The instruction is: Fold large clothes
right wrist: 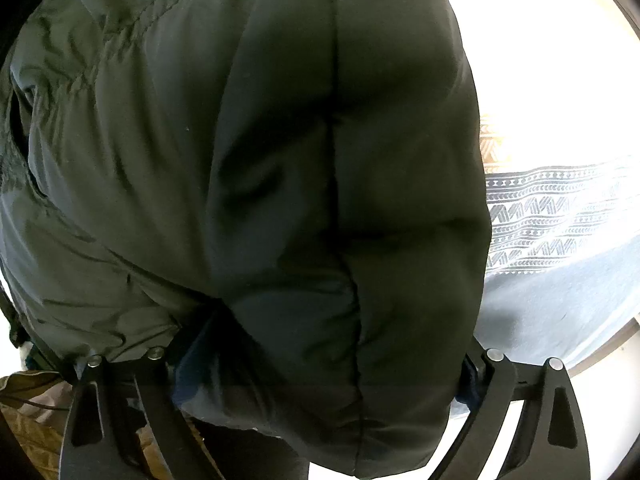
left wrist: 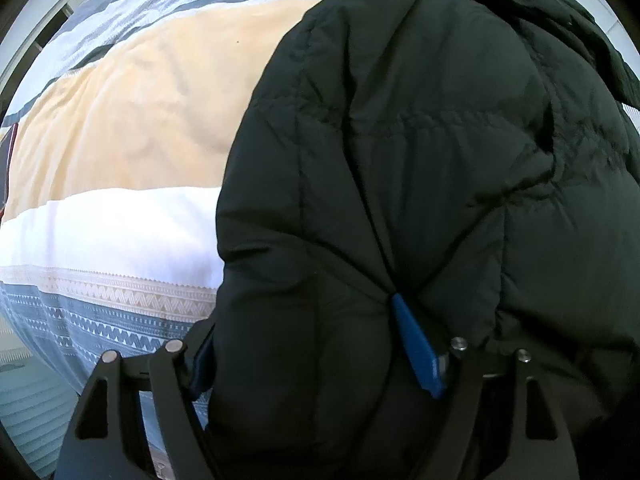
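Two hand-held grippers clamped on one black puffer jacket (left wrist: 420, 160): left hand-held gripper (left wrist: 308, 356) and right hand-held gripper (right wrist: 320, 360) each pinching a thick bunch. Filling the frame's middle, over the striped bed (left wrist: 120, 120). Probably gripped wide apart for an even fold.

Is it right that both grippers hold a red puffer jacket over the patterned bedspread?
Not quite: the jacket is black, not red, as the left wrist view shows. The left gripper and right gripper do both hold it over the patterned bedspread.

Both grippers have black slotted linkage arms with silver pivot screws (left wrist: 174, 346) and blue fingers (left wrist: 418, 348).
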`<state>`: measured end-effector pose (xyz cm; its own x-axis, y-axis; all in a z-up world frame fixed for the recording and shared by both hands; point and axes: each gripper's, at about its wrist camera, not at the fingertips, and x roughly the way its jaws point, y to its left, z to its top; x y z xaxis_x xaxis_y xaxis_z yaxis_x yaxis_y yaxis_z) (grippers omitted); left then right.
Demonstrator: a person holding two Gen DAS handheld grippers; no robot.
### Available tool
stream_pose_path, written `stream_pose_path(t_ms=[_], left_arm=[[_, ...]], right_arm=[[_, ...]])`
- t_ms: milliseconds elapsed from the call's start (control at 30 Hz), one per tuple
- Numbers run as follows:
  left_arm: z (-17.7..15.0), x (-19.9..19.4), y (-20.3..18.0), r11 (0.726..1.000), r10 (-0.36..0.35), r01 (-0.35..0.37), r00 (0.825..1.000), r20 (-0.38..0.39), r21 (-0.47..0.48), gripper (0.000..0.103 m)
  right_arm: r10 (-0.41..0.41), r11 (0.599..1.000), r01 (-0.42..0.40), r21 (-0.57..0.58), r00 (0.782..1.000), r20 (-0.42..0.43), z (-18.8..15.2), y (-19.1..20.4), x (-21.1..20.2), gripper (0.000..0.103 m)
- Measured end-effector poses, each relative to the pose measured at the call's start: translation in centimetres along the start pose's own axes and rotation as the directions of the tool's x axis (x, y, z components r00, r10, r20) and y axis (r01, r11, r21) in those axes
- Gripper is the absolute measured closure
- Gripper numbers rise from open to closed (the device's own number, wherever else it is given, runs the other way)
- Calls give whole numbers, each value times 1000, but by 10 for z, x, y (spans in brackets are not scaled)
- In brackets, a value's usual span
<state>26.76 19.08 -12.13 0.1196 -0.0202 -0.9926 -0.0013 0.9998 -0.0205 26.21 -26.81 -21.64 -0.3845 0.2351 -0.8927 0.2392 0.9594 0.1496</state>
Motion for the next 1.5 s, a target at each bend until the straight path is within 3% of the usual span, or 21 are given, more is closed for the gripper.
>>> stream_pose_path(t_ms=[267, 567, 633, 733, 1033, 1300, 1500], left_arm=[[6, -8, -20, 999, -8, 8, 1000, 4, 38, 42], [13, -21, -41, 996, -50, 51, 999, -5, 73, 70], [7, -21, -40, 995, -87, 87, 996, -9, 55, 80], [7, -28, -37, 989, -146, 146, 989, -20, 7, 86], [6, -55, -40, 972, -232, 230, 972, -39, -47, 91], [19, -107, -45, 960, -276, 275, 961, -15, -48, 94], [54, -138, -37, 924, -361, 368, 930, 72, -106, 95]], right_arm=[[28, 1000, -28, -1, 1000, 1, 9, 11, -9, 21], [70, 998, -71, 1, 997, 10, 0, 32, -28, 33], [89, 996, -88, -3, 996, 10, -3, 33, -30, 42], [120, 993, -120, -8, 993, 13, -2, 39, -34, 53], [214, 975, -211, -68, 976, 33, -14, 65, -57, 84], [285, 949, -265, -170, 952, 106, -21, 89, -102, 91], [370, 919, -318, -231, 900, 231, -23, 100, -151, 93]])
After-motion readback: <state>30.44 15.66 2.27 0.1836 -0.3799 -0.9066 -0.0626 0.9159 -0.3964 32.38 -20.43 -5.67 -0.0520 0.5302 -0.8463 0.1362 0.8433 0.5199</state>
